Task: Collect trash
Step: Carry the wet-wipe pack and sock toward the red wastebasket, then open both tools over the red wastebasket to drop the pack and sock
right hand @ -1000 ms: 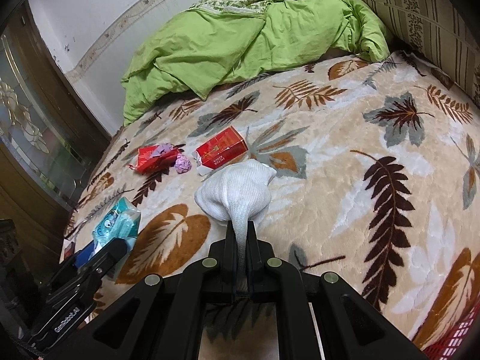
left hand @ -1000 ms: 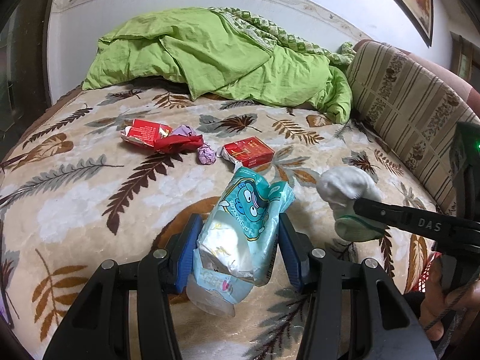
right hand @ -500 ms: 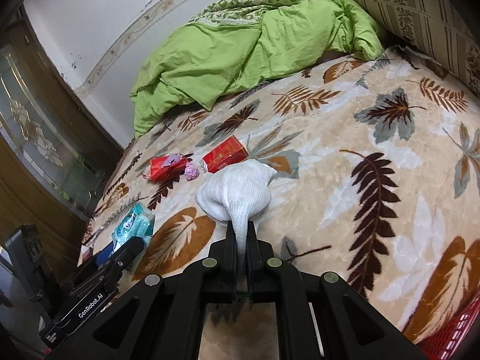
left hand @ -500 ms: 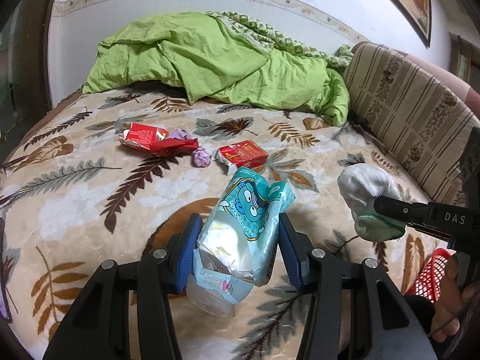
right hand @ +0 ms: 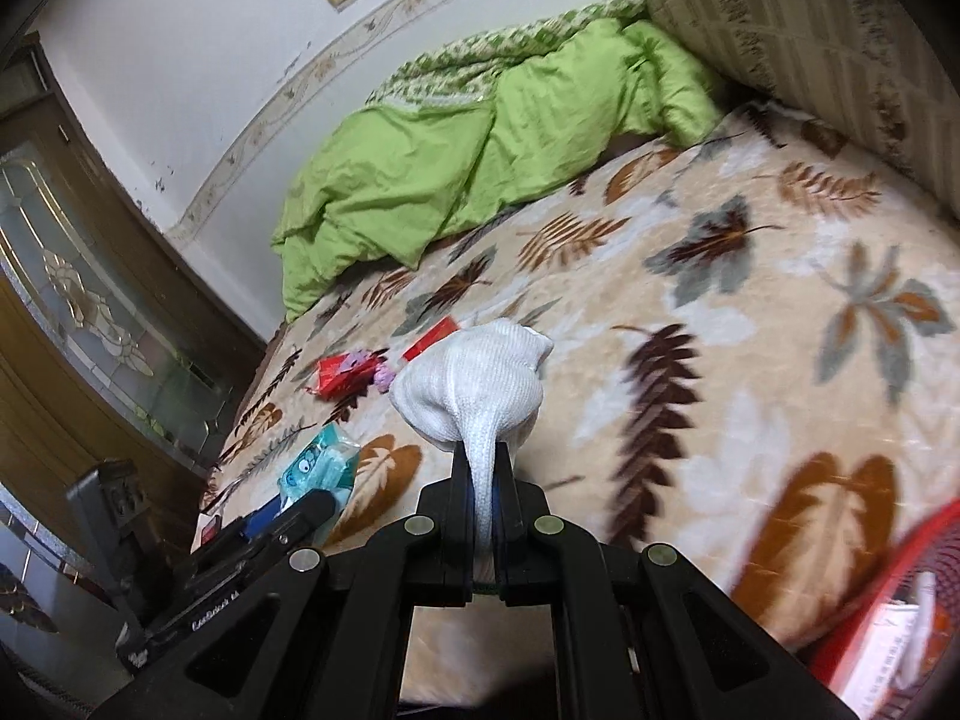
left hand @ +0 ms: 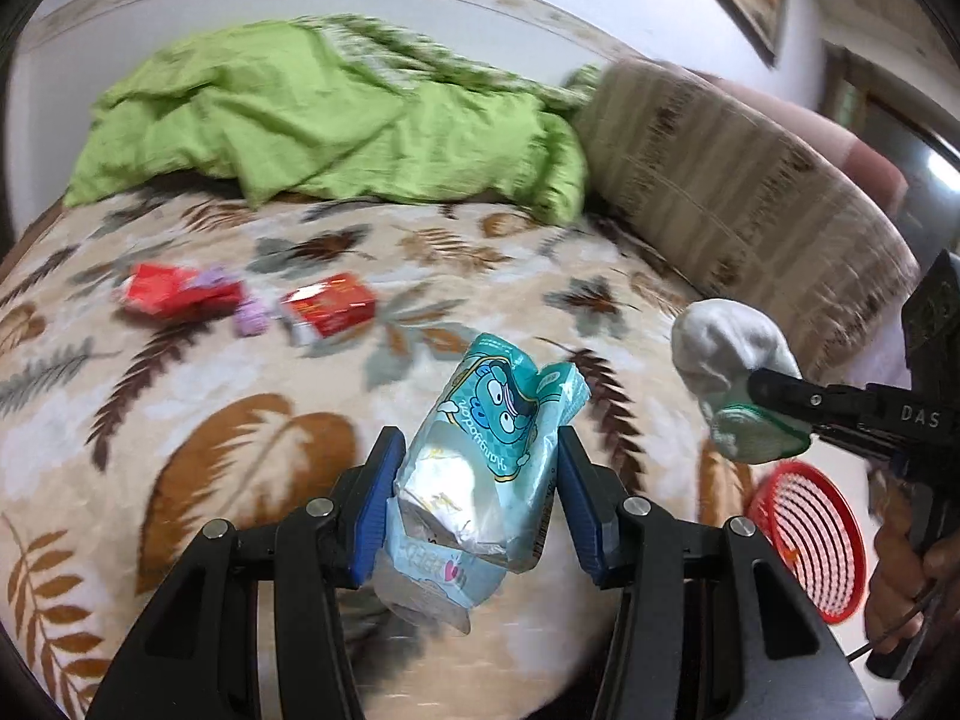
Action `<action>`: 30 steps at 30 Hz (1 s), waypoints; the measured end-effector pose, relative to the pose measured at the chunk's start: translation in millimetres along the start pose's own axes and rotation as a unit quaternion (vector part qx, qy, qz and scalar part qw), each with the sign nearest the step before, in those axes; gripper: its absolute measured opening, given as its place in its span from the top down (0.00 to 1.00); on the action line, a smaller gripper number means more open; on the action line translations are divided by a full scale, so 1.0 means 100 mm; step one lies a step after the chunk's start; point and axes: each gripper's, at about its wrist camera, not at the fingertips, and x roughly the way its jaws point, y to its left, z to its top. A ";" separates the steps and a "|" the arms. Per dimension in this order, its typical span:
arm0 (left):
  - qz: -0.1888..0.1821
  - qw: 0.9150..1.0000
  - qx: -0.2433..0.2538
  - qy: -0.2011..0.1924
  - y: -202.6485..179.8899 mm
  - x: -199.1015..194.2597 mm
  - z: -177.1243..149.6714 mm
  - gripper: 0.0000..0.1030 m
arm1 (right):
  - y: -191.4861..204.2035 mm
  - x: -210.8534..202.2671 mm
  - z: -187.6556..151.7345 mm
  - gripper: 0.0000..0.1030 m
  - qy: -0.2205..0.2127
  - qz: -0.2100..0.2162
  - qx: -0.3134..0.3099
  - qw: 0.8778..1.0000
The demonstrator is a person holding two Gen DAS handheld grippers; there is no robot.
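My left gripper clamps the teal packet, my right gripper pinches the white sock; the red basket (lower right) has slid into view, so dumping comes next.

Teal cartoon-print wrapper, white sock, red basket, green quilt, beige leaf-patterned blanket

The red basket is cut off by the frame's edge; the red packets on the bed are blurred, print unreadable.
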 end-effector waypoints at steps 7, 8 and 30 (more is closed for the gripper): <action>-0.078 0.993 0.092 0.008 -0.95 0.03 0.10 0.52 | -0.51 -0.87 -0.14 0.95 -0.038 -0.064 0.031 0.997; -0.087 0.991 0.102 0.009 -1.07 0.05 0.12 0.52 | -0.59 -1.00 -0.16 0.95 -0.044 -0.075 0.036 0.996; -0.195 0.960 0.171 0.102 -2.60 0.31 -0.12 0.32 | -1.53 -2.19 -0.54 0.84 -0.096 -0.202 0.125 0.967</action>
